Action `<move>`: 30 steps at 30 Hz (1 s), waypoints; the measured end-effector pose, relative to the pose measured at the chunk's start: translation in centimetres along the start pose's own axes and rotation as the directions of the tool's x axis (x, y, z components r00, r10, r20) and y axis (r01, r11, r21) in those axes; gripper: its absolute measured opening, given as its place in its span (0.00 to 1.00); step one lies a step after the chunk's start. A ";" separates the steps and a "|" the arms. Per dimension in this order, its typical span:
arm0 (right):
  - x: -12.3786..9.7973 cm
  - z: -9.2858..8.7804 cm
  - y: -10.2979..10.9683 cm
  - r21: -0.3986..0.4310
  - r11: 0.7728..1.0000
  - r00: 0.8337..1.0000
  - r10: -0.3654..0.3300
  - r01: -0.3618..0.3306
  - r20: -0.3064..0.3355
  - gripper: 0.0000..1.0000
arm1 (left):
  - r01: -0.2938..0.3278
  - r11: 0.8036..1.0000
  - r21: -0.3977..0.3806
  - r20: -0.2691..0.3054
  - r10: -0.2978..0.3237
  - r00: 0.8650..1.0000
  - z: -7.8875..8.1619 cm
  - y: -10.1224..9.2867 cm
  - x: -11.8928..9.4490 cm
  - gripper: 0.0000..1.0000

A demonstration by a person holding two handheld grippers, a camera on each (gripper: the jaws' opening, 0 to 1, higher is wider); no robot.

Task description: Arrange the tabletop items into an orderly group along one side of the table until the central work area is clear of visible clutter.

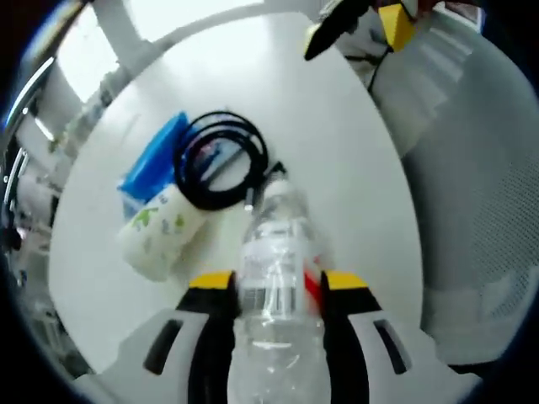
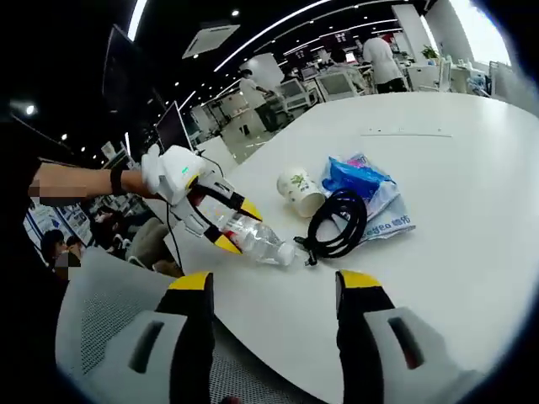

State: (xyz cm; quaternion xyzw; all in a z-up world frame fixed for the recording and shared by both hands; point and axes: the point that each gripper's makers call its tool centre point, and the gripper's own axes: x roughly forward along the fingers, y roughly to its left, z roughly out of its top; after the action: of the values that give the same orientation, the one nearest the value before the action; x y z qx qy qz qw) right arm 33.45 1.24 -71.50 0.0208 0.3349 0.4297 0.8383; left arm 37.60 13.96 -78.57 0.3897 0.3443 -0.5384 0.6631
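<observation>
My left gripper point(image 1: 275, 286) is shut on a clear plastic water bottle point(image 1: 273, 269), cap end pointing away toward a coiled black cable point(image 1: 221, 160). Beside the cable lie a white paper cup point(image 1: 162, 229) on its side and a blue tissue packet point(image 1: 155, 156). In the right gripper view the left gripper point(image 2: 232, 225) holds the bottle point(image 2: 253, 238) tilted low over the white table point(image 2: 455, 244) near its edge. The cup point(image 2: 301, 191), cable point(image 2: 338, 222) and blue packet point(image 2: 358, 178) lie just beyond it. My right gripper point(image 2: 275, 286) is open, holding nothing, off the table's near edge.
A grey mesh chair back point(image 2: 101, 328) stands under my right gripper, and the chair point(image 1: 480, 210) also shows beside the table. The other gripper's yellow tips point(image 1: 396, 23) peek in at the top. People and desks with monitors point(image 2: 337, 80) lie beyond the table.
</observation>
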 end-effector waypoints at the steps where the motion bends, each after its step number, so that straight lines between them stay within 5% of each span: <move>1: 0.9 -0.6 0.3 -0.073 0.997 0.998 0.014 -0.019 -0.069 0.61 | 0.002 1.000 -0.002 -0.001 -0.002 1.000 -0.1 -0.1 -0.1 0.37; 4: 3.0 -1.1 0.7 -0.181 0.981 0.987 0.036 -0.064 -0.156 0.54 | 0.004 1.000 -0.001 -0.004 -0.004 1.000 -0.3 -0.2 -0.2 0.37; 9: 6.1 -0.7 1.3 -0.221 0.968 0.980 0.077 -0.118 -0.185 0.53 | 0.006 1.000 -0.005 -0.008 -0.006 1.000 -0.7 -0.5 -0.3 0.37; 13: 8.0 -0.8 1.5 -0.314 0.937 0.968 0.082 -0.156 -0.237 0.52 | 0.009 1.000 -0.004 -0.012 -0.009 1.000 -0.9 -0.8 -0.4 0.37; 15: 9.0 -1.2 1.6 -0.356 0.914 0.955 0.094 -0.194 -0.280 0.50 | 0.012 1.000 -0.002 -0.015 -0.012 1.000 -1.1 -1.0 -0.5 0.37; 18: 10.1 -2.1 1.2 -0.475 0.847 0.932 0.061 -0.238 -0.358 0.47 | 0.015 1.000 0.003 -0.021 -0.014 1.000 -1.4 -1.3 -0.5 0.37; 22: 11.2 -2.7 1.6 -0.522 0.796 0.909 0.081 -0.307 -0.410 0.42 | 0.013 1.000 0.000 -0.020 -0.013 1.000 -1.4 -1.4 -0.5 0.37; 28: 12.5 -3.3 1.7 -0.576 0.736 0.886 0.067 -0.355 -0.460 0.35 | 0.014 1.000 -0.004 -0.021 -0.014 1.000 -1.5 -1.4 -0.5 0.37; 30: 12.9 -4.0 1.7 -0.550 0.745 0.868 0.079 -0.378 -0.490 0.36 | 0.020 1.000 -0.005 -0.026 -0.020 0.999 -1.6 -1.6 -0.5 0.37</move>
State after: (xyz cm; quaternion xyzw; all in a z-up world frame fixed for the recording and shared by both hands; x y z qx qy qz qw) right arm 35.15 10.80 -81.05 -0.3152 0.3450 0.6121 0.6380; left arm 35.87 15.36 -79.11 0.3913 0.3581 -0.5392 0.6541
